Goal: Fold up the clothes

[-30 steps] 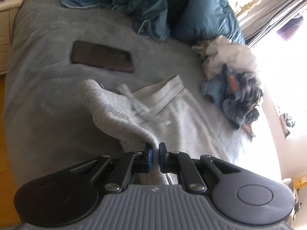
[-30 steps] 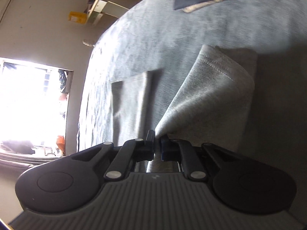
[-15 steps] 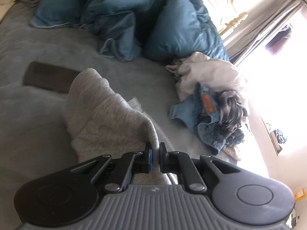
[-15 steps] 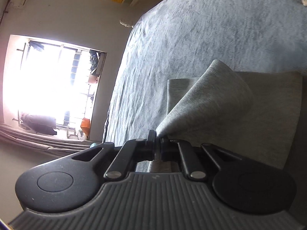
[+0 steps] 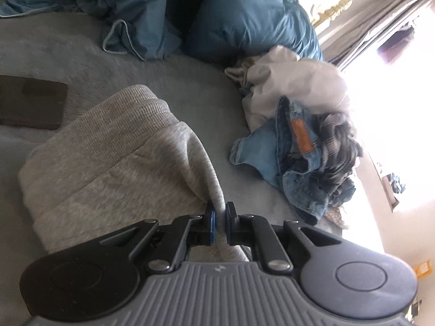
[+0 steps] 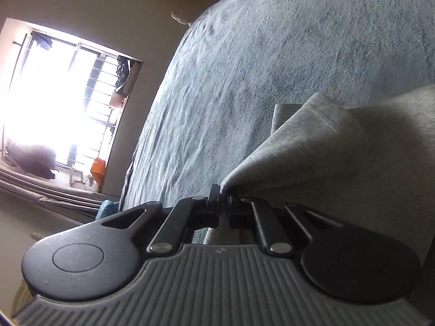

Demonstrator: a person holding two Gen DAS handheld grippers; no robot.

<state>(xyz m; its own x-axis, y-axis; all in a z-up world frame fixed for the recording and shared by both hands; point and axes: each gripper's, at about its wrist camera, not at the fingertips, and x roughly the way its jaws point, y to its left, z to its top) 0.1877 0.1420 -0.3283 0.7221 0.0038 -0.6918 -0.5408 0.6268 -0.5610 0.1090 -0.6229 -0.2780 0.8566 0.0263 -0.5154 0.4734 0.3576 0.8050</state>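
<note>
On bed [image 5: 190, 87], grey garment [image 5: 108, 168] stretches lengthwise between both tools.

Left tool [image 5: 220, 218] pinched closed, angled downward, right tool [image 6: 223, 206] likewise clamped

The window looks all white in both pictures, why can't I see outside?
Left wrist view: sunlight through the window glares, washing out the clothes pile's right edge. Right wrist view: the window is blown out too, only bars showing, and the grey garment lies partly in shadow. The fisheye bends the bed edge.
</note>
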